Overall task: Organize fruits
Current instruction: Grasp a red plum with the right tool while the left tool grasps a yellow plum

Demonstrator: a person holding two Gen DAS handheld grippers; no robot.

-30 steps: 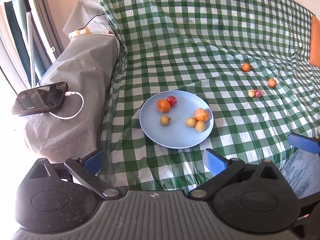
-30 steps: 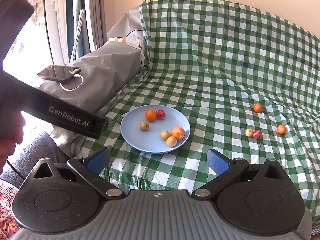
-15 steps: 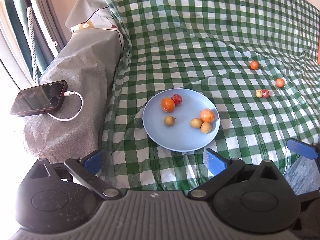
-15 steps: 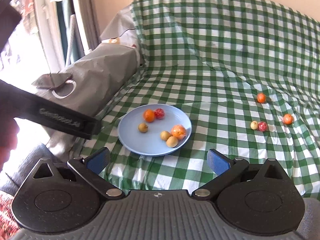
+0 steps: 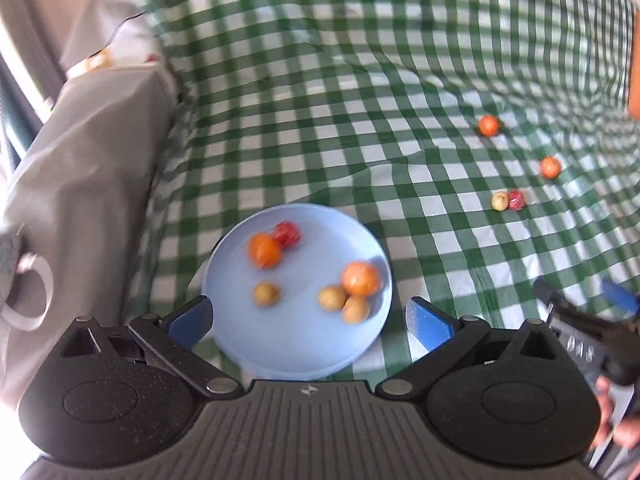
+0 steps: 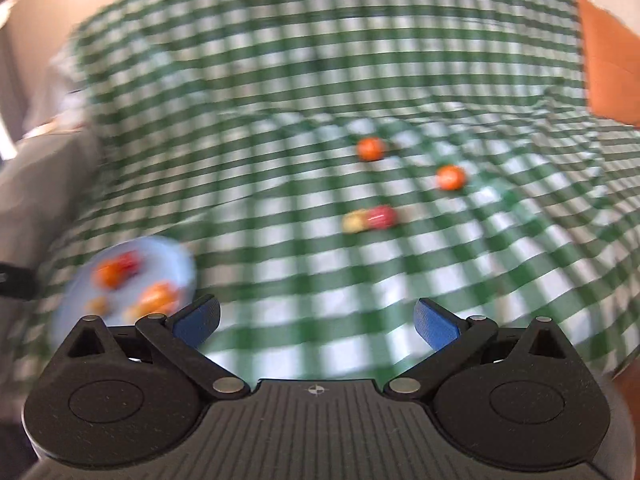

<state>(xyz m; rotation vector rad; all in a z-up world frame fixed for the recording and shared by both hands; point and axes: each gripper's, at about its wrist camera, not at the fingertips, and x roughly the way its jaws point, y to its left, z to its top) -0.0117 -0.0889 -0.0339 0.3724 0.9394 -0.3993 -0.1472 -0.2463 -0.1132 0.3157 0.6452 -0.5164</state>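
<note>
Both tongs spread, empty: left tongs (image 5: 308, 318) over blue plate (image 5: 248, 344) holding six fruits; right tongs (image 6: 316, 320) facing four loose fruits, yellow-and-red pair (image 6: 370, 218) nearest. Best approached low, pinching gently, one fruit only.

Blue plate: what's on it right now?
On the blue plate: two orange fruits, one red fruit, three small yellow ones. The left gripper's body hides the near rim.
</note>
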